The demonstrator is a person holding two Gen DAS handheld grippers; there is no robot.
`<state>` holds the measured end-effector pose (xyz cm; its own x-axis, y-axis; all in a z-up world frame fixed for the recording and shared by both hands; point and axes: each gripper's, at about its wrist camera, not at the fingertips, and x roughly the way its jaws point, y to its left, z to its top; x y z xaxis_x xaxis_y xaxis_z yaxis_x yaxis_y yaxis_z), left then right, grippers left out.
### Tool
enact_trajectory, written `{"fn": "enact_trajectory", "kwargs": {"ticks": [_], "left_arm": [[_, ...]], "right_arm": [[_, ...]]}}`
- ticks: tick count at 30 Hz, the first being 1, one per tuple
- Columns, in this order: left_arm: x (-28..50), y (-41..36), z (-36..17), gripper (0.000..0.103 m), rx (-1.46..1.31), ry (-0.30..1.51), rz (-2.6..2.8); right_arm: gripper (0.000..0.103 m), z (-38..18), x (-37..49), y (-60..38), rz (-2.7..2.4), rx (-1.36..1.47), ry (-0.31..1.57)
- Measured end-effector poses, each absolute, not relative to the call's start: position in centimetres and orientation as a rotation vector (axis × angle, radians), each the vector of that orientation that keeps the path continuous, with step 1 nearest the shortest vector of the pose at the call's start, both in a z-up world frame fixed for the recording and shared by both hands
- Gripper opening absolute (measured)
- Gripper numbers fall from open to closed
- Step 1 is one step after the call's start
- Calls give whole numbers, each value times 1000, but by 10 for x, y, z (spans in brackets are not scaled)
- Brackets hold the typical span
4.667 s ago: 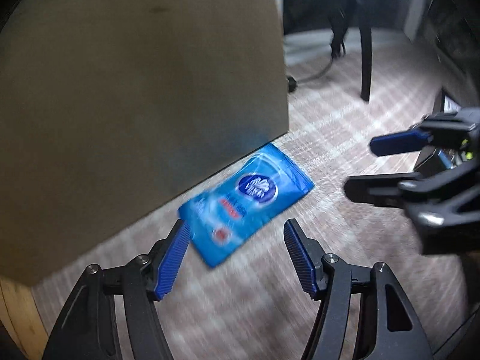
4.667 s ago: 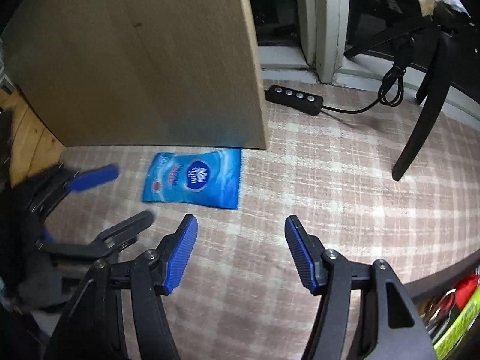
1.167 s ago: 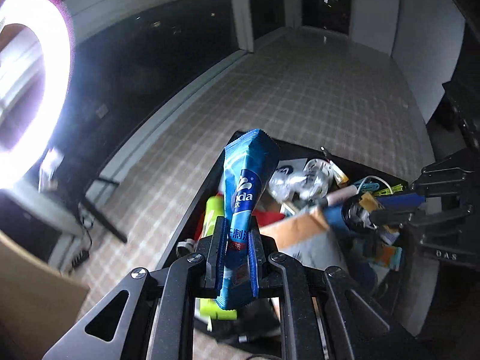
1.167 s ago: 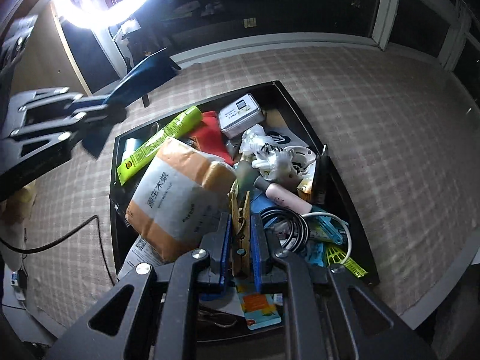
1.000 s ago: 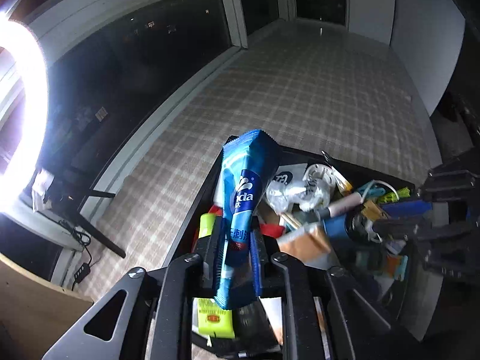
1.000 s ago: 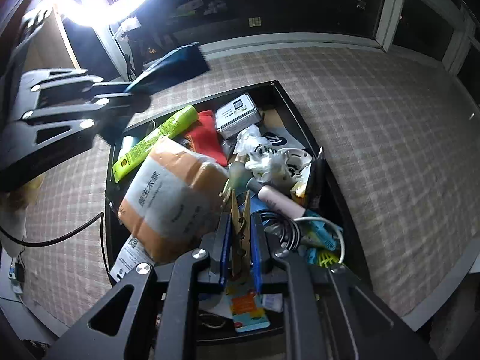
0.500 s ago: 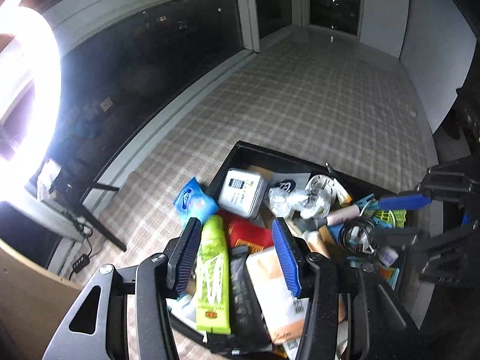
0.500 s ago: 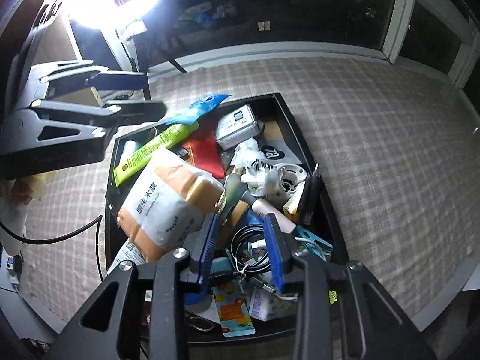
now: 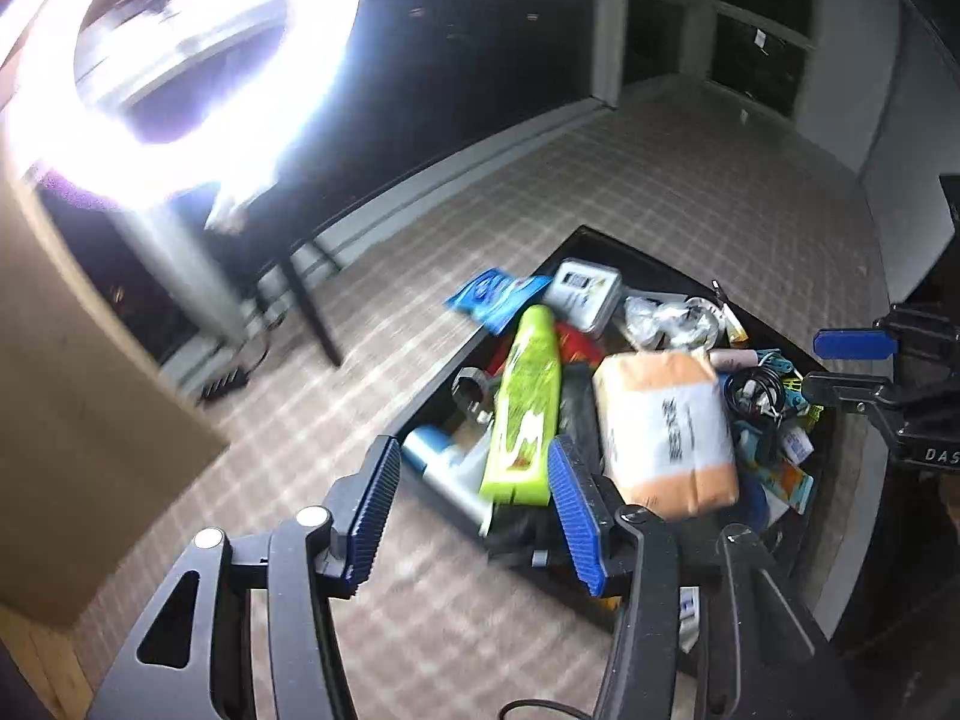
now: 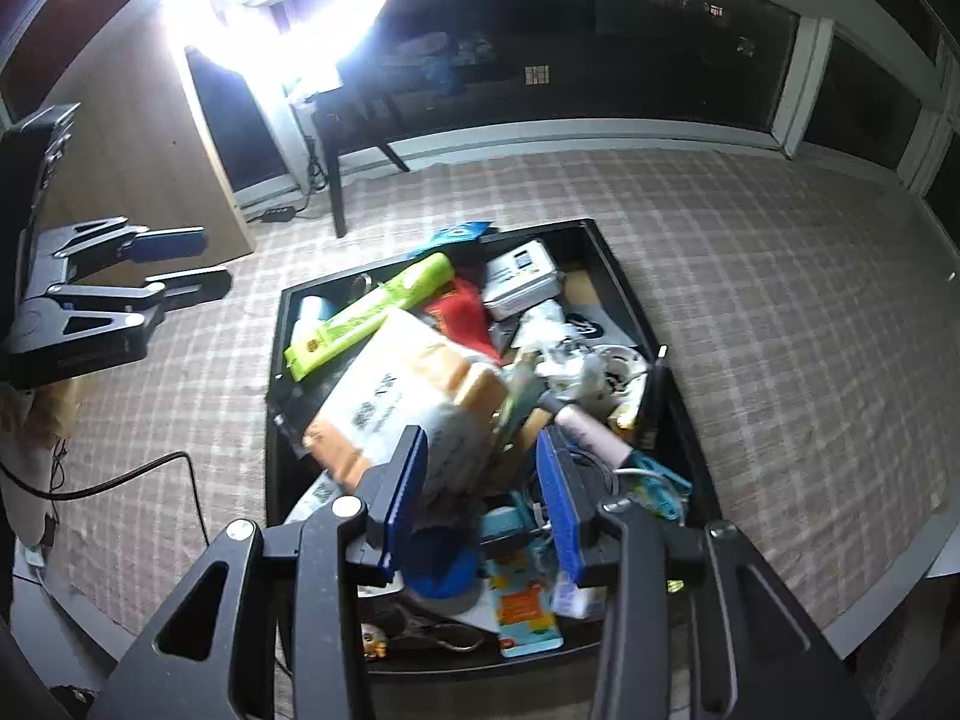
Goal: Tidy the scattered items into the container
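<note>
Both tools have just been opening and stand apart, empty: the left tool (image 9: pixel 474 516) dropped the blue packet (image 9: pixel 495 299) on the black tray (image 10: pixel 624 282)'s far rim, the right tool (image 10: pixel 483 504) its peg inside.

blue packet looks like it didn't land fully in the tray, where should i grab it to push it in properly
The blue packet lies flat across the far rim of the black tray, its outer part hanging over the floor. Probably best to pinch that overhanging edge, coming from the floor side with the left gripper, now open and empty; the packet is thin, so only an edge fits between the pads.
</note>
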<state>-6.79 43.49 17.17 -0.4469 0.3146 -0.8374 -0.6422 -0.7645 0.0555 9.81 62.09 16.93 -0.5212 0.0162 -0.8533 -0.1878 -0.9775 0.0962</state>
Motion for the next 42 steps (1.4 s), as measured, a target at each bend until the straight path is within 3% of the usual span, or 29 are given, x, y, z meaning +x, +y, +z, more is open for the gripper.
{"fn": "enact_trajectory", "kwargs": {"ticks": [11,17,27,42], "left_arm": [[-16,318,172,57,-1301,307,2421],[16,253,169,75,-1335,214,2536],[68,167,158,77,-1420,41,2750],[114,85,144,77,-1478,-26,2802]], "right_arm": [[44,175,103,531,2718,-1486,180],[52,172,104,469,2767,-1503,122],[60,163,113,372,2837,-1443,111],[60,138,116,268,2862,-1487,132]]}}
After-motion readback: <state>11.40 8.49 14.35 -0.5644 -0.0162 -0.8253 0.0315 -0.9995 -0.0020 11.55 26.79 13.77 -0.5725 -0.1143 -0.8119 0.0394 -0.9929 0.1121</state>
